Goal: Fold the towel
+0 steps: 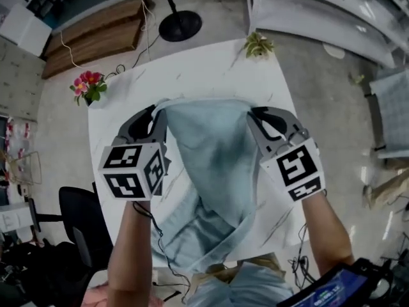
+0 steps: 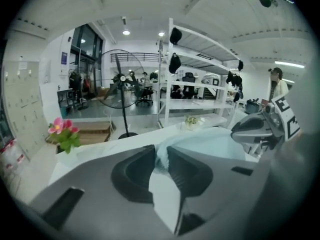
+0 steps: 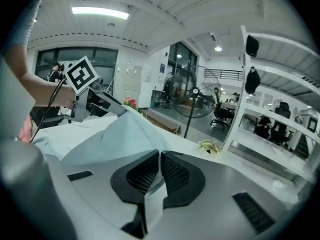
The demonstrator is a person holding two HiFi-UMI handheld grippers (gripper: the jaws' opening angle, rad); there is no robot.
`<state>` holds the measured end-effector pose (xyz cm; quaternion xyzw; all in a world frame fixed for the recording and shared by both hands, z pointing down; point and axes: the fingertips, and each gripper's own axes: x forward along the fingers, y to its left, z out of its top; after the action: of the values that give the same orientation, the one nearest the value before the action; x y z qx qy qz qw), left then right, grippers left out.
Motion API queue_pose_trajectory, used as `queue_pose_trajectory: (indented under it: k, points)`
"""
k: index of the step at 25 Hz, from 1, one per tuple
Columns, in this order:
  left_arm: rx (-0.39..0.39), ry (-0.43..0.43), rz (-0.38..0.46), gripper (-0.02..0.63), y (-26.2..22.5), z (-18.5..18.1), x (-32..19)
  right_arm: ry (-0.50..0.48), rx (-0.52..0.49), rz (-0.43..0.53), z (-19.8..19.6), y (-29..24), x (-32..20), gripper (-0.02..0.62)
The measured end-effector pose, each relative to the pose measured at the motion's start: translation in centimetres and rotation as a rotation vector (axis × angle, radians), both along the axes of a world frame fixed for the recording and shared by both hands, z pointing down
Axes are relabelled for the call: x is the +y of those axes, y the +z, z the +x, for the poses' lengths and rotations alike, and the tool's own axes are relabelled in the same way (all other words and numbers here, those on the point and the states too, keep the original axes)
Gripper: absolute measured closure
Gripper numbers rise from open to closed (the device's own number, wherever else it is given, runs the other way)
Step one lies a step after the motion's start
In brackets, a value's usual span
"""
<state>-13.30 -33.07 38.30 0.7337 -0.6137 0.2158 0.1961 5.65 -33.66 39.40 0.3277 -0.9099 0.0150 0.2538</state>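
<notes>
A pale blue towel (image 1: 214, 152) hangs lifted over the white marble table (image 1: 211, 69), stretched between both grippers, its lower part sagging toward the person at the near edge. My left gripper (image 1: 161, 107) is shut on the towel's upper left corner; in the left gripper view the cloth (image 2: 210, 144) is bunched between the dark pads of the left gripper (image 2: 161, 156). My right gripper (image 1: 254, 112) is shut on the upper right corner. In the right gripper view the right gripper (image 3: 159, 166) pinches a thin edge of the towel (image 3: 120, 139). The top hem runs taut between the two.
Pink flowers (image 1: 88, 85) stand at the table's far left corner, a small green plant (image 1: 258, 45) at its far right corner. A fan's round base (image 1: 180, 25) and wooden boards (image 1: 96, 34) lie on the floor beyond. A black chair (image 1: 83, 226) is at the near left.
</notes>
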Motion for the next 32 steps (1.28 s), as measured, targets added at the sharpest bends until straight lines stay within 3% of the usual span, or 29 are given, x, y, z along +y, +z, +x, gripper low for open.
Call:
queue_pose_trajectory:
  k: [7,12,15,18,21,26,32]
  points:
    - [-0.052,0.216,-0.005,0.534,2.1,10.8,-6.5,0.238,0.045,-0.017,10.1,2.8,-1.5,0.563]
    - [-0.1,0.286,-0.056,0.527,6.5,15.2,-8.3,0.327,0.076,-0.077,13.9,7.6,-1.7,0.563]
    - [-0.08,0.299,-0.094,0.425,9.1,16.2,-8.2,0.334,0.081,-0.142,14.5,10.5,-1.1,0.56]
    - [-0.019,0.306,-0.107,0.331,9.4,16.4,-7.8,0.303,0.033,-0.195,14.1,11.2,-0.9,0.501]
    - [0.003,0.314,-0.076,0.304,7.4,15.9,-7.3,0.283,0.001,-0.17,13.7,9.6,-0.6,0.425]
    - [0.014,0.343,0.011,0.301,2.5,13.4,-4.1,0.294,-0.045,-0.067,13.1,4.2,1.0,0.425]
    - [0.042,0.378,0.058,0.301,-2.7,8.1,5.5,0.293,-0.032,0.014,9.7,-1.6,7.2,0.425]
